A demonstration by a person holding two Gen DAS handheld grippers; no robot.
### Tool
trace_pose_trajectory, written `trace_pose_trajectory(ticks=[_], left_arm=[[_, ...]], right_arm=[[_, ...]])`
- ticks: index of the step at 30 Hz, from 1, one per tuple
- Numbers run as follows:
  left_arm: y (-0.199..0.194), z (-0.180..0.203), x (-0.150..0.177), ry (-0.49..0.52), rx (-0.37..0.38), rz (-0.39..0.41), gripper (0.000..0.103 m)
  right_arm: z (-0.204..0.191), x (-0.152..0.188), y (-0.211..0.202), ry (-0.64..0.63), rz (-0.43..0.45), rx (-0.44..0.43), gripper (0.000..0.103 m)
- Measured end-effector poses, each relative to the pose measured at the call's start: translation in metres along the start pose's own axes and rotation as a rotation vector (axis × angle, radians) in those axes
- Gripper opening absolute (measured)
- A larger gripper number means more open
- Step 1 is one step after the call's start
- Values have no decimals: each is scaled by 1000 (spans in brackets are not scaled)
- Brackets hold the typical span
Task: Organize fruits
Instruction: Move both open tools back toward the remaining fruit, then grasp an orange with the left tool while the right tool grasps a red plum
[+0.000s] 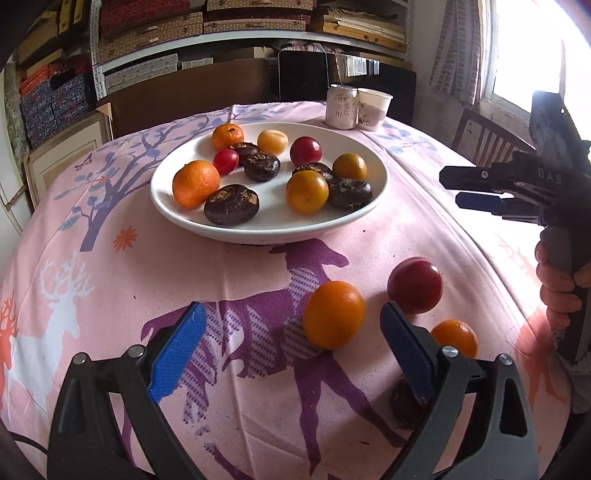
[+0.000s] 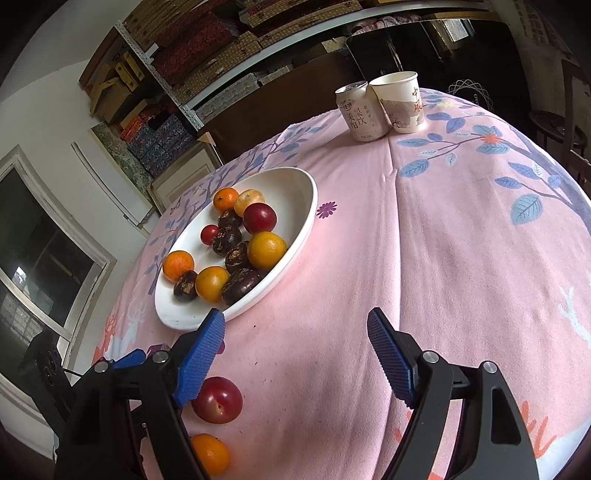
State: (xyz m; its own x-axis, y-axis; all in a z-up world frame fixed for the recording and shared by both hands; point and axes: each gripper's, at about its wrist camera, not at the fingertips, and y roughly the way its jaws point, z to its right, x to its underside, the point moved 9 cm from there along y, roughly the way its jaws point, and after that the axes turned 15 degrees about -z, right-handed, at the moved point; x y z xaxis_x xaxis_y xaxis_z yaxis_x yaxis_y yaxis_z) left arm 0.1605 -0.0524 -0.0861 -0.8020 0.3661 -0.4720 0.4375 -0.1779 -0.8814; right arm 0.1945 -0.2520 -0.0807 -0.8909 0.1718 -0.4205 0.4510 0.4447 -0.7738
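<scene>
A white plate point(image 1: 362, 218) on the pink tablecloth holds several oranges, red plums and dark water chestnuts; it also shows in the right wrist view point(image 2: 295, 192). On the cloth in front of it lie a loose orange point(image 1: 333, 314), a red plum point(image 1: 415, 285), a smaller orange point(image 1: 455, 336) and a dark chestnut point(image 1: 404, 404) half hidden by my finger. My left gripper point(image 1: 291, 350) is open and empty, with the loose orange between its blue pads. My right gripper point(image 2: 295, 354) is open and empty over bare cloth; the plum point(image 2: 218, 399) and an orange point(image 2: 210, 453) lie at its left. It shows in the left wrist view point(image 1: 458, 188), hovering right of the plate.
A drink can point(image 2: 361, 112) and a paper cup point(image 2: 400, 101) stand together at the table's far edge. Shelves of boxes point(image 1: 155, 33) line the wall behind. A wooden chair point(image 1: 484, 136) stands at the right by a bright window.
</scene>
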Motion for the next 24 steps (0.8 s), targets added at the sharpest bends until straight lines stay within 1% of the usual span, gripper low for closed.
trace_pose_trajectory(ticks=[2,4,5,6,7,8,10,12,14,17,19,22,24], left_arm=[[4,7,-1,35,-14,-12,86],[9,15,0,70,2,-36,67],[12,18,1,82,18,-51,61],[15,22,2,93,38,-64,49],[16,26,3,102,61,-73,39],[17,29,4,113,77,-77,35],[17,34,4,132,73,-75,35],[16,35,4,131,87,-70,35],[12,27,3,97,99,-55,35],[11,0,2,10,68,-47,35],[10,-14,2,-45,77,-45,35],[10,-25,2,-80,68,-46,35],[12,-27,2,-86,70,-55,35]], right_arm=[[-1,0,1,-5,-3,3,80],[-2,1,1,-9,-5,4,80],[-2,1,2,-12,-8,5,80],[-3,2,2,-16,-11,6,80],[-4,2,3,-21,-15,6,80],[-6,3,4,-28,-20,7,80],[-9,5,5,-45,-30,10,80],[-14,8,7,-68,-44,8,80],[-22,12,10,-103,-65,3,80],[-39,22,15,-172,-96,-11,80],[-51,30,19,-220,-115,-16,80],[-62,41,29,-280,-147,15,80],[-66,48,35,-311,-166,42,78]])
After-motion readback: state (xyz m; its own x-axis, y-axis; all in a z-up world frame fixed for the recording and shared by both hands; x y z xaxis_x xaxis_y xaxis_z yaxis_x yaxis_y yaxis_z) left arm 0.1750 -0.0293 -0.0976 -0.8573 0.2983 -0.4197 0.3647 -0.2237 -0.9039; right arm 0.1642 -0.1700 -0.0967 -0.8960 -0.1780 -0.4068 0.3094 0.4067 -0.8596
